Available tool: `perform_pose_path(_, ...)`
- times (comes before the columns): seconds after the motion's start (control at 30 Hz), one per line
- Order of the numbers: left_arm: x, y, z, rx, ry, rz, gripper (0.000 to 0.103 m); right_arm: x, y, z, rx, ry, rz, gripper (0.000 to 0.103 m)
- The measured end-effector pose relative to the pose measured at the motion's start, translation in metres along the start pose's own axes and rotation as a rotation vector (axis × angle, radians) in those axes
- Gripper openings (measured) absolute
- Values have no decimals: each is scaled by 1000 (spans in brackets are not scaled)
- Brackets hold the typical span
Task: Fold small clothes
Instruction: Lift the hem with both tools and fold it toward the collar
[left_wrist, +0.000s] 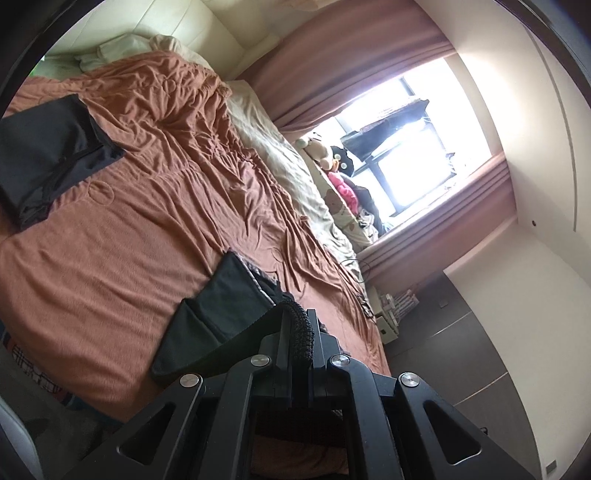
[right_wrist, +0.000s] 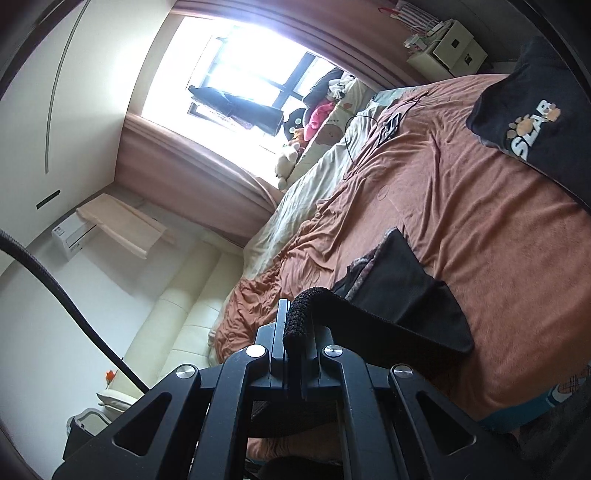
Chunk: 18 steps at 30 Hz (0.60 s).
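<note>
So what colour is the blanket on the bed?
Rust orange blanket, plain and wrinkled; the left wrist view shows it best.

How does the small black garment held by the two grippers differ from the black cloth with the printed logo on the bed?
The small black garment is pinched at its knitted band by the right gripper and the left gripper, partly lifted; the logo cloth lies untouched on the bedspread. The garment is plain; the cloth carries white letters and paw prints. Both are black.
</note>
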<state>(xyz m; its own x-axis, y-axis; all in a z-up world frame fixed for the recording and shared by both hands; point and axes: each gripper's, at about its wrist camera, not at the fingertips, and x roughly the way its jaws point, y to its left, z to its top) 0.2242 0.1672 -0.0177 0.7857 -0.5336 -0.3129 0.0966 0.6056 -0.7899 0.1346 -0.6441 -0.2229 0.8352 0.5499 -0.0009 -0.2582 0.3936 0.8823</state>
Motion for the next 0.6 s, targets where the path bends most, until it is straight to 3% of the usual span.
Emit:
perform_pose_path(0.23, 50, 1, 22, -15, 22, 48, 4, 49, -2, 23, 4, 13, -66, 0)
perform_pose_path(0.33, 71, 0, 28, -4, 34, 67, 4, 75, -1, 33, -22, 32, -151, 1)
perform_pose_path(0.6, 123, 11, 38, -13, 76, 127, 4, 129, -3, 55, -26, 85, -218, 1)
